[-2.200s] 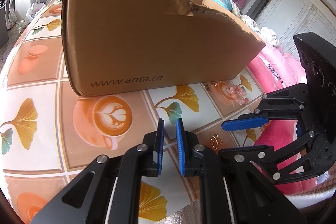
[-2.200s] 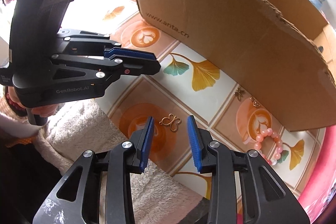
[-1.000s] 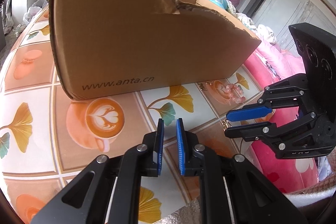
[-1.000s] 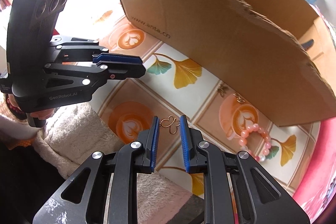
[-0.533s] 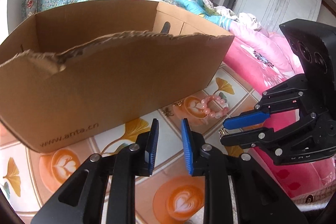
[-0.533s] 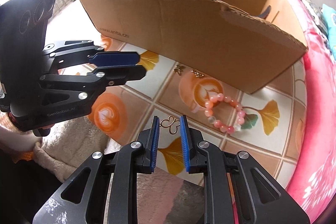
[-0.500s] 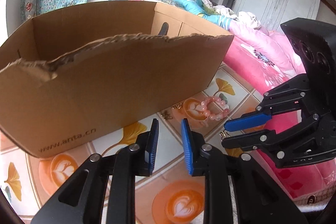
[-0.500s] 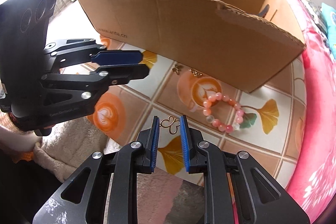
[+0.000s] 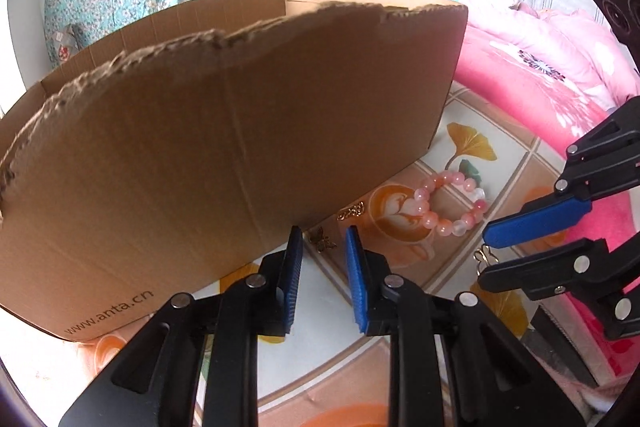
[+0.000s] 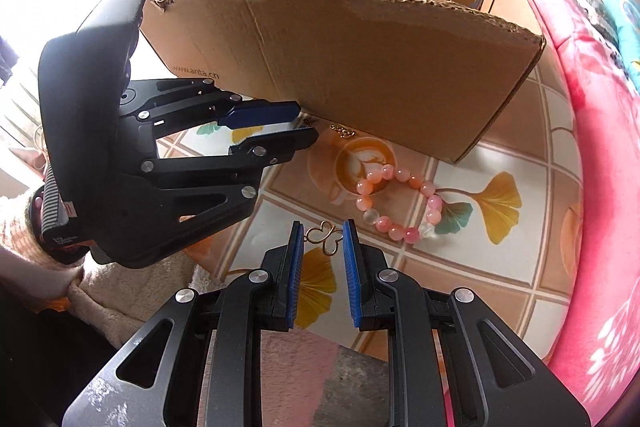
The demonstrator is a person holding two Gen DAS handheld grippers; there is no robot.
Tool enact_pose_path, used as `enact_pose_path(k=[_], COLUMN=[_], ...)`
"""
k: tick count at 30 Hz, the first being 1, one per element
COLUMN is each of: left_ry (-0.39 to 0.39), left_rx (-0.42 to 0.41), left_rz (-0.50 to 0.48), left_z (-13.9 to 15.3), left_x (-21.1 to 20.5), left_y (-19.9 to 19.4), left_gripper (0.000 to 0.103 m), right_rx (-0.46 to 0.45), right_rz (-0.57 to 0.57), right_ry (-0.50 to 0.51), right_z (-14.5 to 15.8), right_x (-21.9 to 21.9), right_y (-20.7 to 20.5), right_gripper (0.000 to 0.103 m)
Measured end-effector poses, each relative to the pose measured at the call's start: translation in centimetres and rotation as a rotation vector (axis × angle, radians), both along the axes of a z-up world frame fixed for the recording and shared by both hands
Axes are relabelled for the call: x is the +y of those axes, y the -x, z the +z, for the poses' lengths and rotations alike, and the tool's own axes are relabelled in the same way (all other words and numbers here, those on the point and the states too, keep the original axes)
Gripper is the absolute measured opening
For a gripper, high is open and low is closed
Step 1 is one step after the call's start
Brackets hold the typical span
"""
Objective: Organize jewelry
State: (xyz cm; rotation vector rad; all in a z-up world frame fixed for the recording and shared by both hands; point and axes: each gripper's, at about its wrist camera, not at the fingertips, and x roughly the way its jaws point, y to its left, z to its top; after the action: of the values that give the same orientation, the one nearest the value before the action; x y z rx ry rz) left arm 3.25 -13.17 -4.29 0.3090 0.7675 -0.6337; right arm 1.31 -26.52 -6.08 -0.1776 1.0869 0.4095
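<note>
Right wrist view: right gripper (image 10: 323,235) is clamping a gold butterfly charm (image 10: 325,234) btwn its blue pads, just above the tablecloth (image 10: 460,259); pink bead bracelet (image 10: 394,203) is lying just right of it, near the cardboard box (image 10: 360,67); left gripper (image 9: 321,247) is hanging w/ pads slightly apart, nothing btwn them, over a small gold earring (image 9: 323,239) at the box's near wall; another gold piece (image 9: 352,211) is lying beside it.

Corrugated cardboard box (image 10: 360,67): matt brown, rough torn top edge. Worktop (image 10: 500,259): glossy printed covering, smooth. Bead bracelet (image 10: 394,203): polished, translucent pink and white beads. Butterfly charm (image 10: 325,235): thin shiny gold-coloured metal wire. Right claw (image 10: 322,251): matt black plastic, ribbed blue pads, bright metal rivets. Sleeve (image 10: 24,227): fuzzy knit.
</note>
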Motion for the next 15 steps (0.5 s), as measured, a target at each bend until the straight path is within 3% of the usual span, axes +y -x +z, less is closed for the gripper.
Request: enact_pose_path(k=[3,11,15], left_ry=[-0.012,-0.041,-0.045], left_rx=[-0.025,-0.058,-0.054], left_rz=[0.006,0.017,0.014], left_z=[-0.2,-0.2,0.0], left_x=[-0.2,-0.8,-0.3], left_y=[0.1,0.7,0.9], left_gripper=[0.021,0.007,0.007], right_rx=[-0.001,-0.006,-0.010], right_rz=[-0.002,-0.006,-0.010], right_ry=[-0.007,-0.016,-0.018], right_z=[-0.2,0.4,0.1], right_x=[-1.9,-1.4,-1.1], right_y=[0.1,-0.5,-0.3], right_gripper=[0.018,0.018,0.018])
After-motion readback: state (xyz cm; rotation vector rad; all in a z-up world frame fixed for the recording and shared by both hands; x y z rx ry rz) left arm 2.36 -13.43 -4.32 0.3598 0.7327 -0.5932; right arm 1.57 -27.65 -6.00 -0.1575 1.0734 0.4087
